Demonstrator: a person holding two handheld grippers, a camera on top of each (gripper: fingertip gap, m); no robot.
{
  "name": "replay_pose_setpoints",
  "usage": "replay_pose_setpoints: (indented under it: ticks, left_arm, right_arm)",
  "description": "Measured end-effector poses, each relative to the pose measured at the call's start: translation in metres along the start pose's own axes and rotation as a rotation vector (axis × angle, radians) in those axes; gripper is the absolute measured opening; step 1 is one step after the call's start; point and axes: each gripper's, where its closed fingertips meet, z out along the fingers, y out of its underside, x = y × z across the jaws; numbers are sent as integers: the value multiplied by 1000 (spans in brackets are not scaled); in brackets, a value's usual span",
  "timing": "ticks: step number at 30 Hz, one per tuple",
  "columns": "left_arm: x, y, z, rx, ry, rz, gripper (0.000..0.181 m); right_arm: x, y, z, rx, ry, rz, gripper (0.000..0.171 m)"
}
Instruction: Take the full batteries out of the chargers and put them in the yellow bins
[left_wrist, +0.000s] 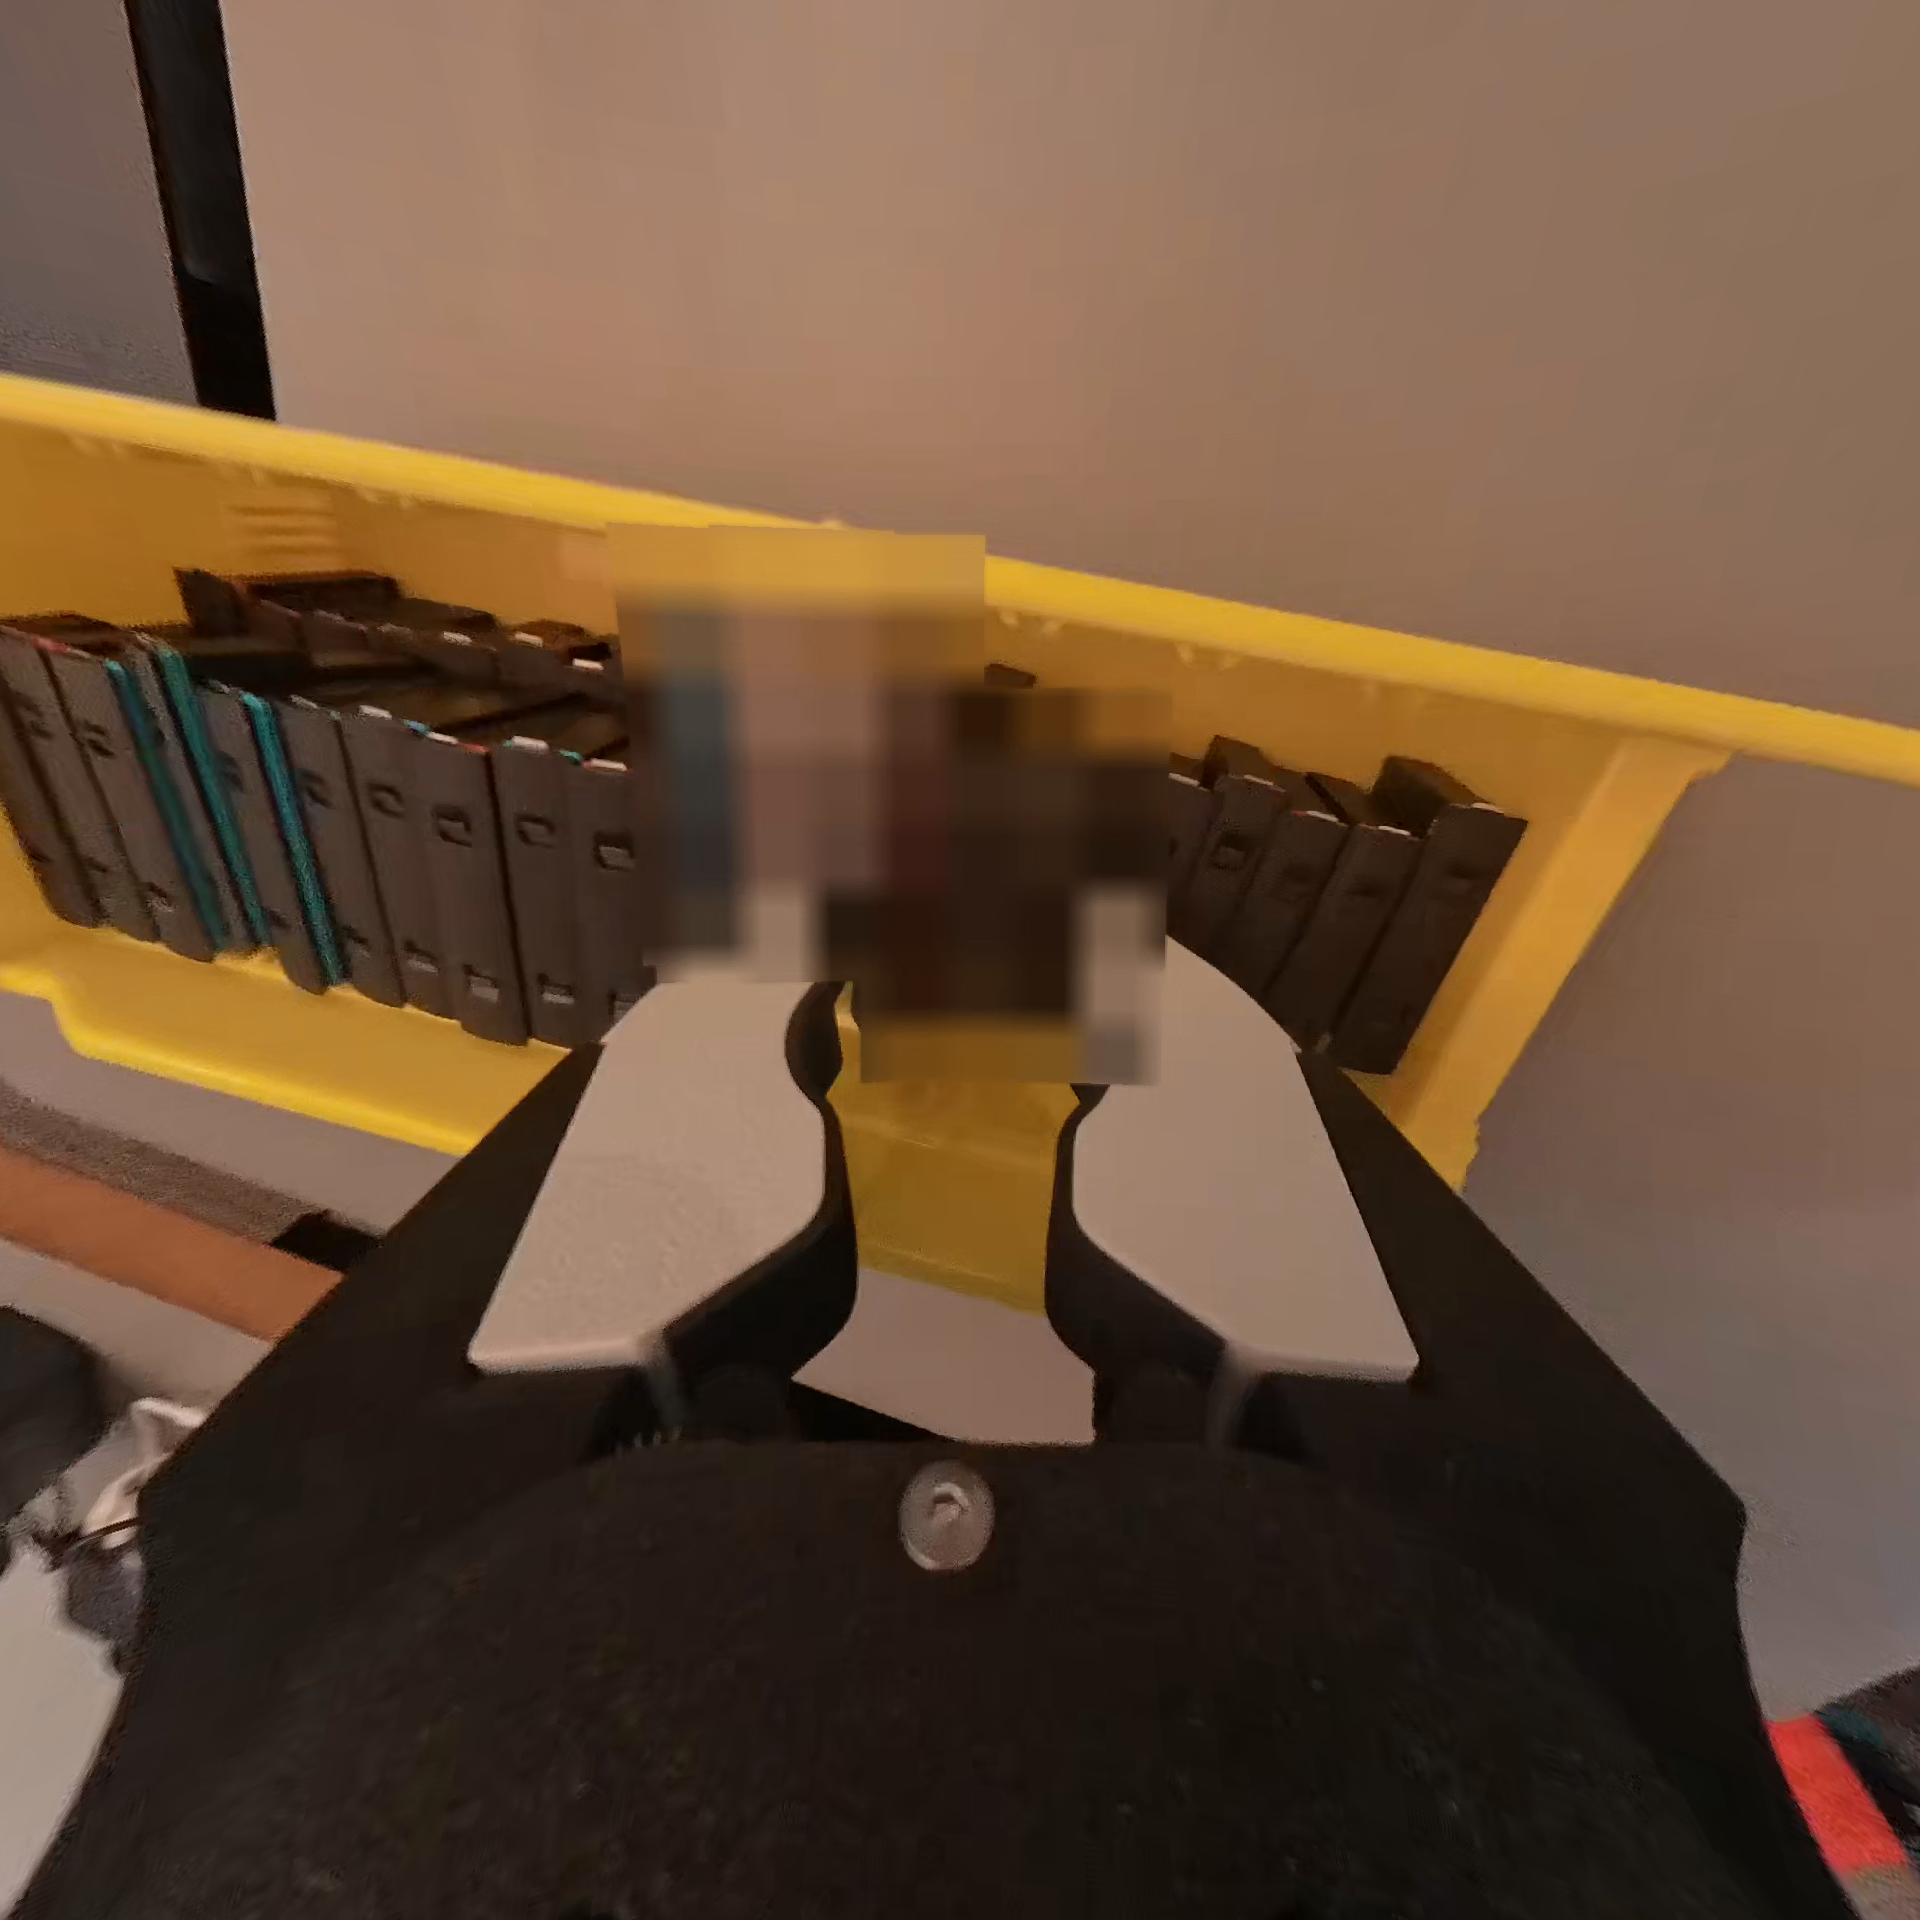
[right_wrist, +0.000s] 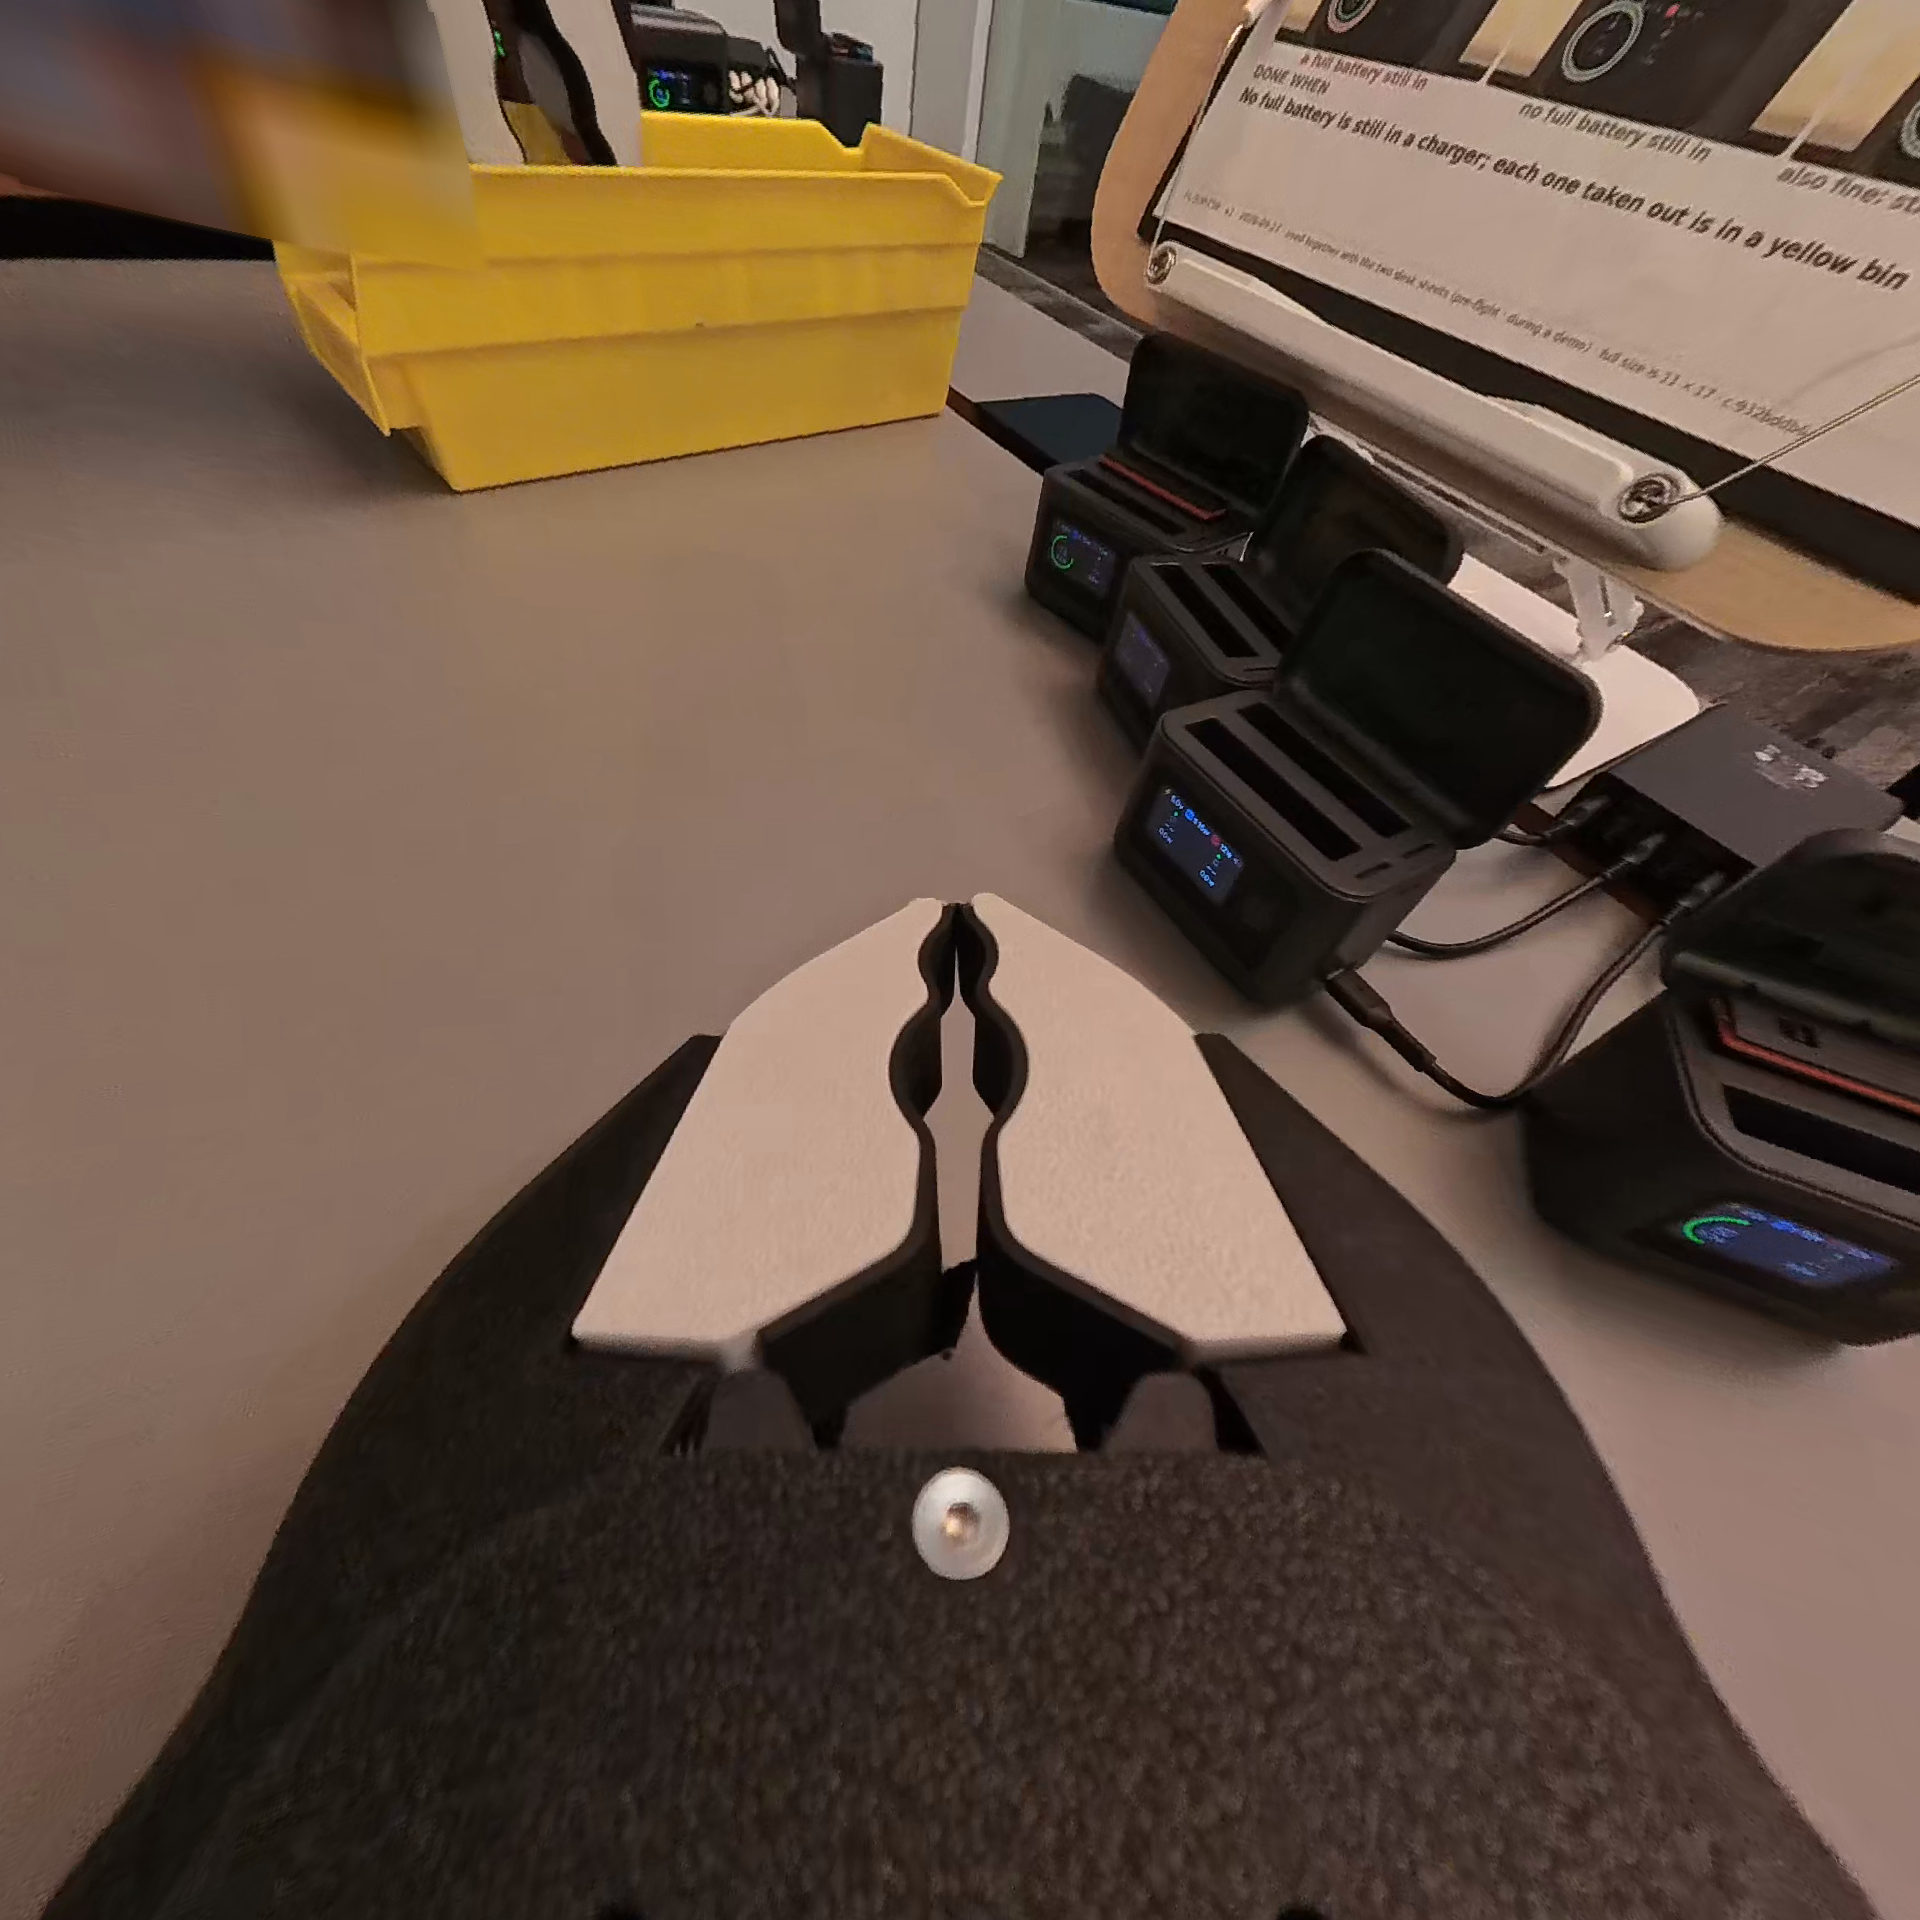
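In the left wrist view, my left gripper (left_wrist: 951, 977) hangs over the yellow bin (left_wrist: 1558, 935), where several black batteries (left_wrist: 447, 831) stand in rows. Its fingers are parted around a dark battery (left_wrist: 966, 852), which a blurred patch mostly covers. The right wrist view shows this gripper (right_wrist: 551, 94) above the bin (right_wrist: 665, 312) at the far left. My right gripper (right_wrist: 961, 914) is shut and empty, low over the grey table. Several black chargers with open lids stand to its right; the far one (right_wrist: 1153, 540) and the near one (right_wrist: 1745, 1143) each hold a red-edged battery.
A board with a printed sheet (right_wrist: 1558, 260) leans over the chargers. A black power hub (right_wrist: 1745, 790) and cables (right_wrist: 1455, 1039) lie behind them. A dark flat device (right_wrist: 1049, 426) lies near the bin. A black pole (left_wrist: 197, 208) stands behind the bin. The grippers' ends are close to 40 cm from one another.
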Motion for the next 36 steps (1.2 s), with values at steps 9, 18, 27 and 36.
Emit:
replay_pose_setpoints:
  ticks: [9,18,27,36]
  left_arm:
    - [-1,-1,-8,-3,-169,37,22]
    - [12,0,-19,40,-214,52,15]
    - [11,-2,-16,18,-147,68,18]
    - [23,1,-10,32,-112,65,18]
  right_arm:
    - [-2,2,1,-10,-8,0,0]
    - [-10,6,4,-38,-33,-20,0]
    - [-11,8,5,-50,-46,-21,0]
    - [-15,11,7,-65,-60,-25,0]
